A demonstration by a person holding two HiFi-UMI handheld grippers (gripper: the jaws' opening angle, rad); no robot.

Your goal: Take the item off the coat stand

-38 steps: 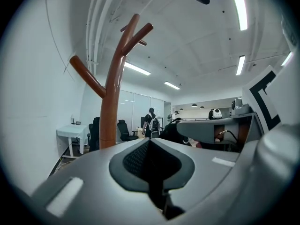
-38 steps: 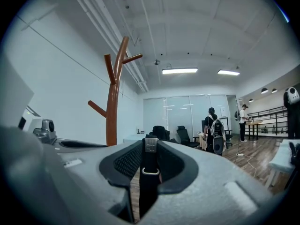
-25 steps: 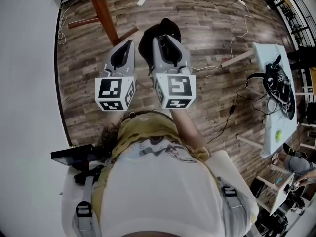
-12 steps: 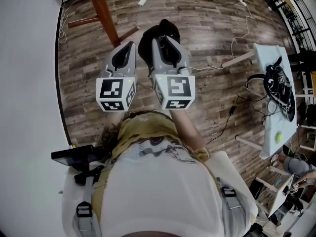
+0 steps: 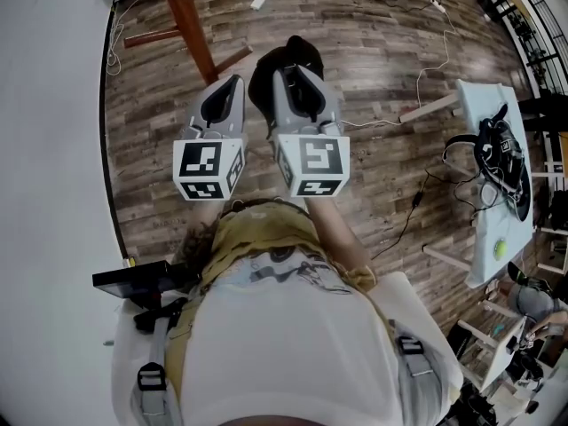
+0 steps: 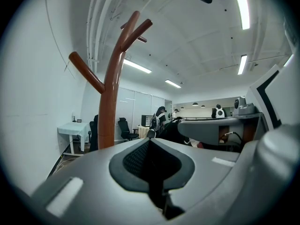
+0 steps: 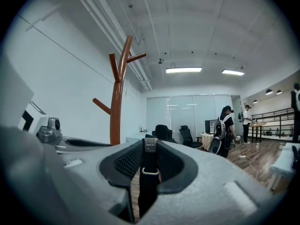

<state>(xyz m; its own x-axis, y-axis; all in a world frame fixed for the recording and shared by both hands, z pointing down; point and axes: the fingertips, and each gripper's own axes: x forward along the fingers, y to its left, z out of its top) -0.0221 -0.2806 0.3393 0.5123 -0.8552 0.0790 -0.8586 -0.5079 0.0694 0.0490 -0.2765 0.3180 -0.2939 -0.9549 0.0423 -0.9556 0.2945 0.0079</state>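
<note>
The brown wooden coat stand (image 5: 191,34) rises at the upper left of the head view, and no item shows on its bare branches (image 6: 112,93) (image 7: 117,102). A black bag (image 5: 264,76) hangs just right of the stand. Its black strap (image 7: 148,172), with a metal buckle, runs between the jaws of my right gripper (image 5: 297,71) (image 7: 149,149), which is shut on it. Beside it my left gripper (image 5: 232,82) (image 6: 149,146) points the same way, with its jaws together and nothing between them.
A white wall runs along the left. On the right, a white table (image 5: 479,229) carries a black headset and cables. Cables trail over the wooden floor (image 5: 390,51). Office chairs (image 7: 164,132) and a person with a backpack (image 7: 224,130) are farther back in the room.
</note>
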